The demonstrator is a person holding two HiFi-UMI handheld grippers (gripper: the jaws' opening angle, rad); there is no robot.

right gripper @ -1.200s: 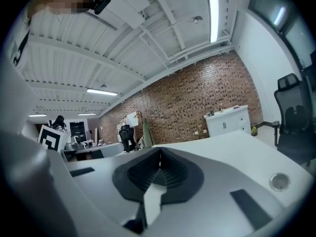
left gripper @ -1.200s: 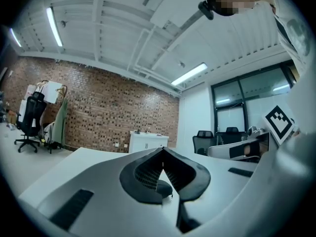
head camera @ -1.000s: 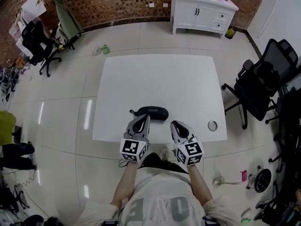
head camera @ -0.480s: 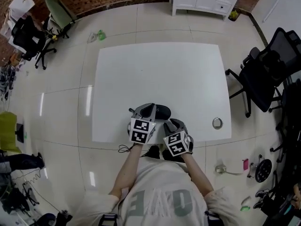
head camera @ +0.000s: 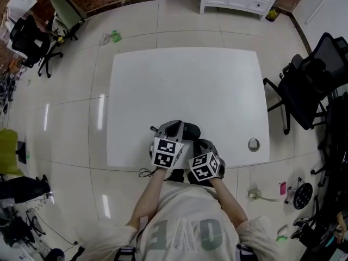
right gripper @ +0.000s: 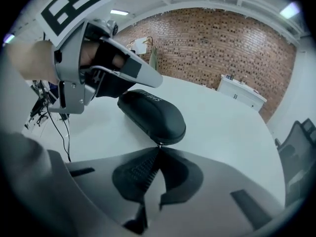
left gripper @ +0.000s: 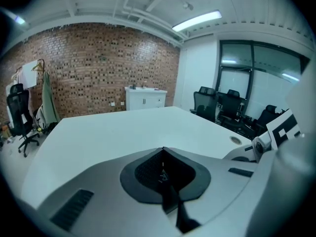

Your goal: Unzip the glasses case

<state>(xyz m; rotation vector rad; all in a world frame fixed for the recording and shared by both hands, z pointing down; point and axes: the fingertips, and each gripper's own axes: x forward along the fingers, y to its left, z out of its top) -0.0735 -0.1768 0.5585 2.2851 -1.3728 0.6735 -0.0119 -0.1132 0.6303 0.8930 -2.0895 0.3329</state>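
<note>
Glasses case: black, zipped shut all round as far as I can see, lying flat on the white table close to the edge nearest me, left of that edge's middle. Its long side runs roughly along the edge.

Right gripper: my jaws are closed tip to tip. The tips sit hard against the near rounded end of the case, at its seam. A small bright metal speck, which I take for the zip pull, is pinched just where the tips meet.

Left gripper: my jaws are closed together with nothing between the pads. Its own view shows only bare table beyond the tips. The right gripper view places it over the far end of the case, jaw nose lying above the lid; I cannot confirm contact.

In the head view both grippers stand side by side at the table edge, the case between and just beyond them.

Surroundings: a silver ring rests on the table near its right front corner, well apart from the case. A black office chair stands off the right side.
</note>
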